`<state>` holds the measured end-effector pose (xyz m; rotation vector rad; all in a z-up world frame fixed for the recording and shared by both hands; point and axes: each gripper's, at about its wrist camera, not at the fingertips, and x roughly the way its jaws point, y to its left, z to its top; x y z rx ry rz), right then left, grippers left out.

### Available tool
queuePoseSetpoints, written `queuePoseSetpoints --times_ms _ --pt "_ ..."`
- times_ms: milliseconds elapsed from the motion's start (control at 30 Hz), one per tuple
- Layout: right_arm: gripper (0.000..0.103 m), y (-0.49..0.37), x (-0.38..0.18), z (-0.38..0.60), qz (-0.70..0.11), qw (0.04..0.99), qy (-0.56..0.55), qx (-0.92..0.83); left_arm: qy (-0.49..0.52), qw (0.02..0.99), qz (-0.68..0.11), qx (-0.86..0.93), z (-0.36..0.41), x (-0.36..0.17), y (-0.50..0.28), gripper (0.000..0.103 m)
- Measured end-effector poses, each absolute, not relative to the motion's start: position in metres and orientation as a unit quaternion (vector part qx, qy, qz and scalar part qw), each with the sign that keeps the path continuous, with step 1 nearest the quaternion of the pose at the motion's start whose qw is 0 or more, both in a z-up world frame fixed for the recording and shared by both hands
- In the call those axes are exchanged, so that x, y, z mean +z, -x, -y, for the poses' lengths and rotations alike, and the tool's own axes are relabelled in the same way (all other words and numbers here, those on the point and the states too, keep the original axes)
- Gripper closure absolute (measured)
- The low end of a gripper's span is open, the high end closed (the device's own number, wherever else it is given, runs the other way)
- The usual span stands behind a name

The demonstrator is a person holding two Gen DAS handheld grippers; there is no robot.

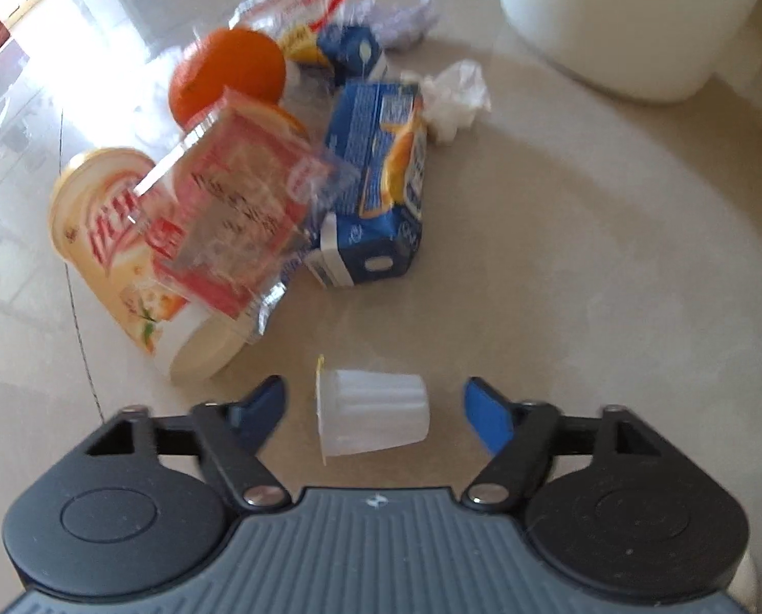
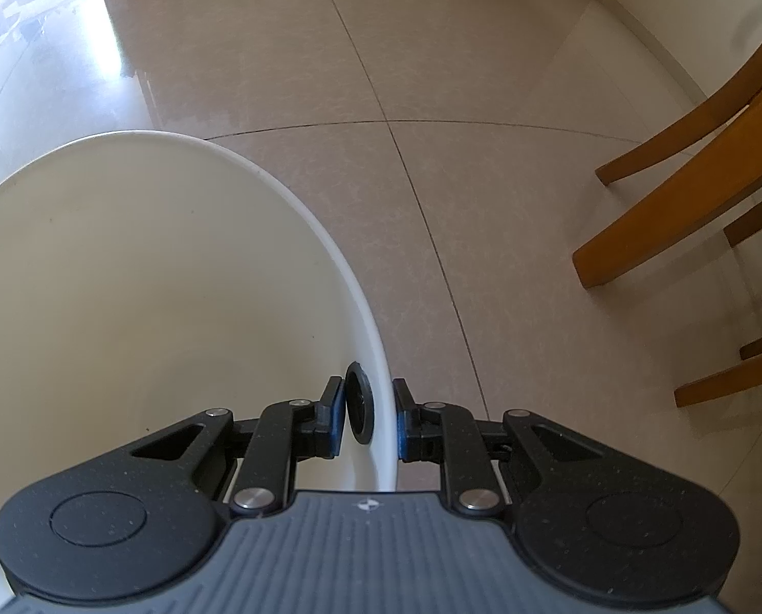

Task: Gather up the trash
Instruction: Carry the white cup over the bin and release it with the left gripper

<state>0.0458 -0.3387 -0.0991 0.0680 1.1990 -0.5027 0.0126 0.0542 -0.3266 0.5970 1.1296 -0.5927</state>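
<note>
Left gripper (image 1: pixel 373 417) points steeply down, its 2 blue-padded fingers (image 1: pixel 485 422) spread apart; right gripper (image 2: pixel 368 422) also angled down, jaws drawn close and clamped

Daylight came in from the far left in both my views, washing the glossy floor tiles (image 1: pixel 560 235) into white glare along the upper left edge. The left wrist picture was soft: the clear wrapper (image 1: pixel 237 215) and the orange (image 1: pixel 227 77) behind it were smeared with motion blur, and the white bin (image 1: pixel 631 20) was overexposed and hazy. The right wrist picture was sharper, with crisp tile seams and a pale sheen on the floor. Shadows were faint and diffuse. The fisheye bent straight lines into arcs, and the corners fell off into dark vignette.
</note>
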Motion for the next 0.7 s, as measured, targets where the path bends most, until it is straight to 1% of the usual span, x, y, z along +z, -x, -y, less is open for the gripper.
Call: queuePoseSetpoints --times_ms 100,133,300,467,567,700 --pt "0.081 -0.045 -0.099 0.338 -0.557 0.796 -0.031 -0.234 -0.258 0.773 -0.517 -0.262 -0.054 -0.330 -0.016 0.049" --pt "0.081 -0.045 -0.099 0.338 -0.557 0.796 -0.030 -0.234 -0.256 0.774 -0.517 -0.261 -0.053 -0.329 -0.017 0.059" --pt "0.081 -0.046 -0.100 0.338 -0.558 0.795 -0.032 -0.235 -0.265 0.768 -0.517 -0.270 -0.052 -0.325 -0.014 0.059" --pt "0.081 -0.046 -0.100 0.336 -0.558 0.796 -0.026 -0.235 -0.231 0.758 -0.542 -0.280 -0.054 -0.306 -0.014 0.059" --pt "0.081 -0.047 -0.100 0.336 -0.559 0.794 -0.028 -0.237 -0.238 0.741 -0.549 -0.303 -0.047 -0.279 -0.012 0.059" --pt "0.081 -0.048 -0.100 0.336 -0.560 0.794 -0.027 -0.236 -0.235 0.728 -0.547 -0.339 -0.033 -0.226 -0.020 0.059"
